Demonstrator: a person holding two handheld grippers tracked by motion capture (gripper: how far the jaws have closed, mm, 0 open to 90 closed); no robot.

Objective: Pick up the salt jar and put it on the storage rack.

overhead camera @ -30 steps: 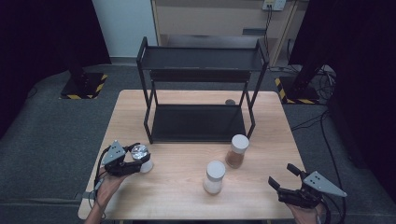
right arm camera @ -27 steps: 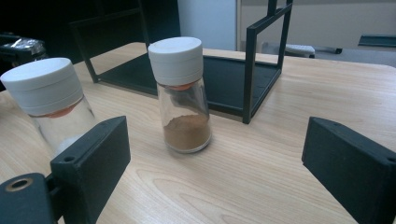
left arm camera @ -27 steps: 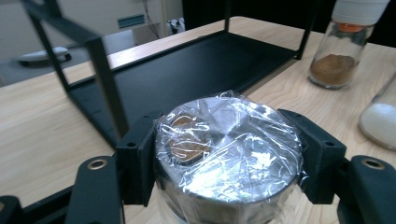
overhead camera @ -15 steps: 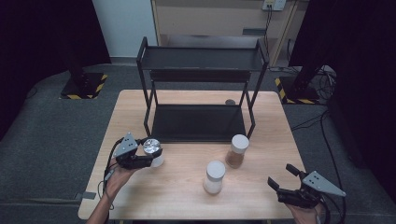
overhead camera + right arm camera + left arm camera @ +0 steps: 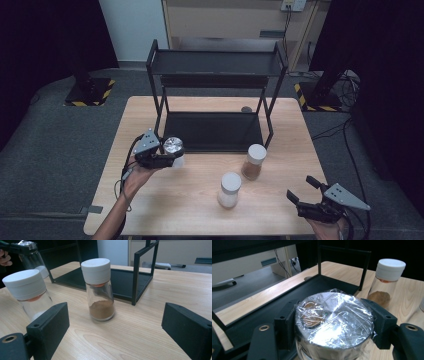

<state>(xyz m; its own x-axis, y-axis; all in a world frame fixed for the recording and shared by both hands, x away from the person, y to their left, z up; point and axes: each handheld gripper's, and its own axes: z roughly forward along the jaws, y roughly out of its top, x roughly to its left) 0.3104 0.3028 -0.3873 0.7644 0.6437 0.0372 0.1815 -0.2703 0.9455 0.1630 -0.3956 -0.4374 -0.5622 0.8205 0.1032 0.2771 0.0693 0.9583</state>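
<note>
My left gripper is shut on a glass jar whose top is sealed with shiny plastic film. It holds the jar off the table, just in front of the black rack's lower shelf. Both jaws press on the jar's neck in the left gripper view. A jar of brown powder with a white lid and a jar of white powder with a white lid stand on the wooden table. My right gripper is open near the table's front right corner, with nothing between its jaws.
The two-tier black metal rack stands at the back of the table, both shelves bare. A small dark round spot lies on the table behind it. Dark floor and cables surround the table.
My left gripper has carried the film-topped jar up and to the right, toward the rack's lower shelf. The right gripper and both white-lidded jars have stayed put.
</note>
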